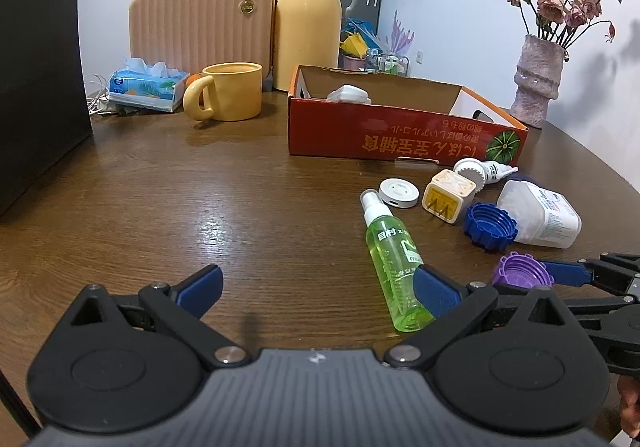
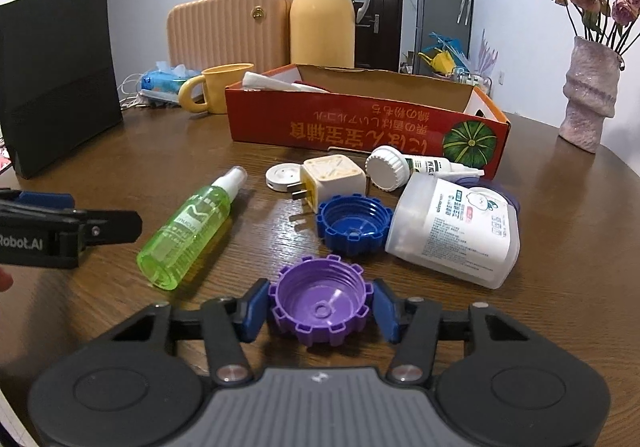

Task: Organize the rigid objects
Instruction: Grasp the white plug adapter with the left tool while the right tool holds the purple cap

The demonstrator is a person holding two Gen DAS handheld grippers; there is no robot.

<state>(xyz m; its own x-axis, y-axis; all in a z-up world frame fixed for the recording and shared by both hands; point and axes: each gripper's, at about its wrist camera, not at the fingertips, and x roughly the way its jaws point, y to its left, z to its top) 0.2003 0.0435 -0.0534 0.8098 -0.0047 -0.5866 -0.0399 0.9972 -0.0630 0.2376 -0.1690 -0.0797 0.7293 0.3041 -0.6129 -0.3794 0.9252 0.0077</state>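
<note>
**Right jaws on purple cap, box next**

Left gripper idles low over the desk, jaws released, nothing between them; green spray bottle lies just beside. Right gripper, level and low, has jaws straddling the purple cap on the desk, apparently touching both sides. Squeeze evenly on the ribs, lift straight, clear the blue cap, then head for the red box.

"Robot.AI" is printed in white on the black side of the left gripper. The red cardboard box carries upside-down yellow East Asian lettering beside a green pumpkin picture. Labels on the green spray bottle, white jar and small tube are too small to read.
</note>
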